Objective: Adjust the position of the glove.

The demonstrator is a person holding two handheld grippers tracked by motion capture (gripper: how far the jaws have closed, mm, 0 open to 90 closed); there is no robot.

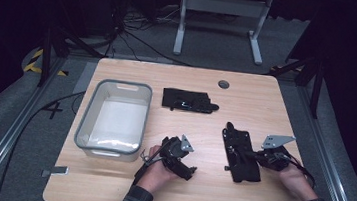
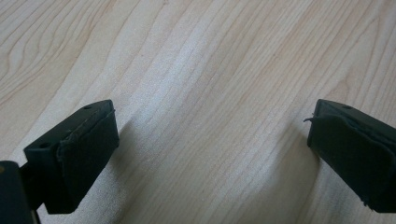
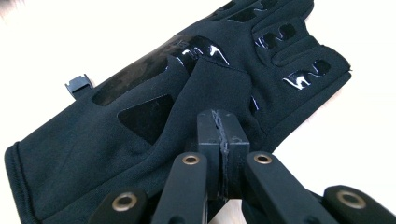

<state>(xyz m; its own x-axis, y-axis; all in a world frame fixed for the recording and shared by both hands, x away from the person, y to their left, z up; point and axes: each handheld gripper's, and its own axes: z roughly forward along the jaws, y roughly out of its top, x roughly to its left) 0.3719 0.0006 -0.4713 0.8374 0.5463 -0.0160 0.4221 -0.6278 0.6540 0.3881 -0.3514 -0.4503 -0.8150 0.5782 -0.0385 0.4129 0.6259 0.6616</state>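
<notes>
From the high view, my left gripper (image 1: 180,163) rests near the table's (image 1: 247,95) front edge, just beside the grey bin (image 1: 114,116); my right gripper (image 1: 260,159) meets the near glove (image 1: 240,155) toward the right edge. A second glove (image 1: 189,100) lies farther back, mid-table.

Left gripper view: jaws spread wide over bare wood, nothing between them.

Right gripper view: my jaws are pressed together, pinching a fold of the near glove (image 3: 154,112).

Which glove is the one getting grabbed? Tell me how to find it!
Start at the wooden table and look to the side away from the grey tub. The nearer glove lies there, its length running away from the person. Unlike the far glove, the right gripper has pinched its fabric.
</notes>
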